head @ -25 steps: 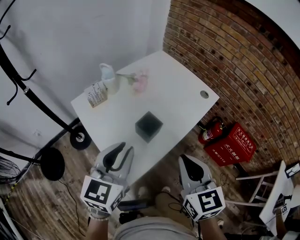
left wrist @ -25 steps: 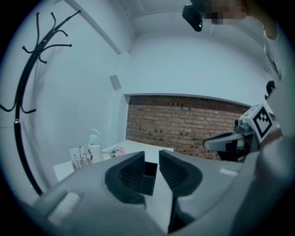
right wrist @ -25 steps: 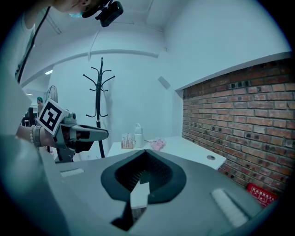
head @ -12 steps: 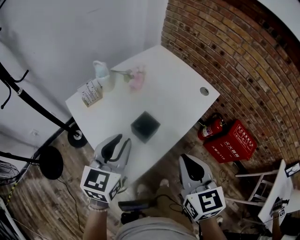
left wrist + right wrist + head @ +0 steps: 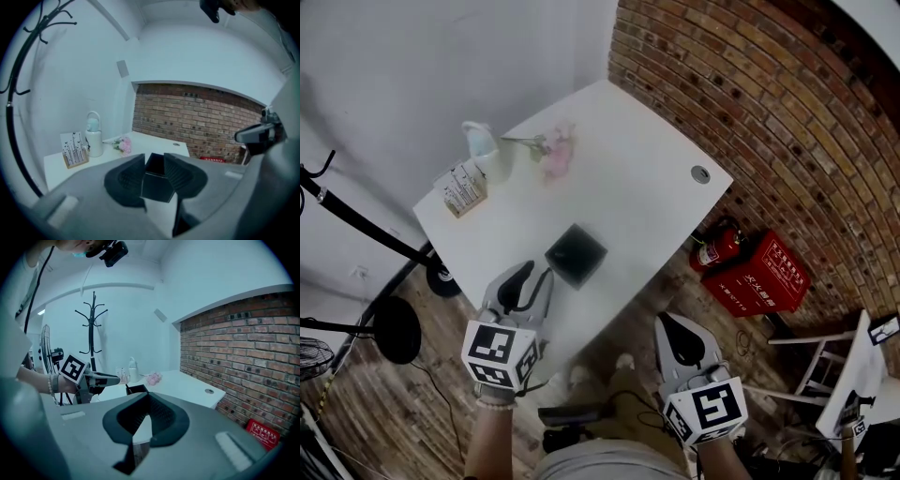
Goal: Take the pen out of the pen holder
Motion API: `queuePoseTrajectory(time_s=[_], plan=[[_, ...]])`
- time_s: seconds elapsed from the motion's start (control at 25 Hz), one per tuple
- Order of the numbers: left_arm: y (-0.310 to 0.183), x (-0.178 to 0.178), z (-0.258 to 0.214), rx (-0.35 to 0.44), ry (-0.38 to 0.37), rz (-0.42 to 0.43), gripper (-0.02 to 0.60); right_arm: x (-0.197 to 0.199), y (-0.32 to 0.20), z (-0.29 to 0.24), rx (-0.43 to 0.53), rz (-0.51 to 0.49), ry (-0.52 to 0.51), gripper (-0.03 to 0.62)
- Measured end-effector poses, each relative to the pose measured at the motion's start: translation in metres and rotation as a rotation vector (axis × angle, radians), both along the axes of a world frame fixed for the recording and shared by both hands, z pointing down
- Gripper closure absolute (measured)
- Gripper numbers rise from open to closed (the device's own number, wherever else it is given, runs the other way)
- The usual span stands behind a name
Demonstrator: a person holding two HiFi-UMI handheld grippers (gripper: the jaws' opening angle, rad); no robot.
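The black square pen holder (image 5: pixel 576 255) stands on the white table (image 5: pixel 628 187), near its front edge. In the right gripper view a thin dark pen (image 5: pixel 126 387) sticks up from the holder's (image 5: pixel 137 389) left corner. My left gripper (image 5: pixel 539 272) hovers over the table edge just short of the holder. Its jaws have just been opening and stand open (image 5: pixel 153 159); nothing is between them, and the holder (image 5: pixel 157 183) shows through the gap. My right gripper (image 5: pixel 667 323) hangs off the table at the lower right, its tips (image 5: pixel 149 397) together.
At the table's back left stand a water bottle (image 5: pixel 478 141), a small card stand (image 5: pixel 459 187) and pink flowers (image 5: pixel 553 155). A cable hole (image 5: pixel 700 174) sits near the brick wall. A red extinguisher box (image 5: pixel 764 281) and a coat rack base (image 5: pixel 394 328) are on the floor.
My left gripper has moved forward and down towards the pen holder, and its jaws have spread wider. The right gripper has sunk a little and stays off the table.
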State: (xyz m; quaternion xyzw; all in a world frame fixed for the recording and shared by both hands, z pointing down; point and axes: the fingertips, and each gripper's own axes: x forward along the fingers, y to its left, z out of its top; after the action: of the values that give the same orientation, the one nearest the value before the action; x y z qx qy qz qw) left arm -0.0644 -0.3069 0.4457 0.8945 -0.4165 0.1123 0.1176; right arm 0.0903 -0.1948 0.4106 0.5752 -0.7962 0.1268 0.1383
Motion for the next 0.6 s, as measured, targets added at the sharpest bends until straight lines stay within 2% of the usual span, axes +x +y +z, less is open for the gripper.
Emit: queuePoseTrajectory(time_s=[0.6], plan=[[-0.030,0.014,0.040,-0.027,-0.040,-0.009,0.466,0.019,0.002,0.023,-0.048,0.041,0.003,0.591]])
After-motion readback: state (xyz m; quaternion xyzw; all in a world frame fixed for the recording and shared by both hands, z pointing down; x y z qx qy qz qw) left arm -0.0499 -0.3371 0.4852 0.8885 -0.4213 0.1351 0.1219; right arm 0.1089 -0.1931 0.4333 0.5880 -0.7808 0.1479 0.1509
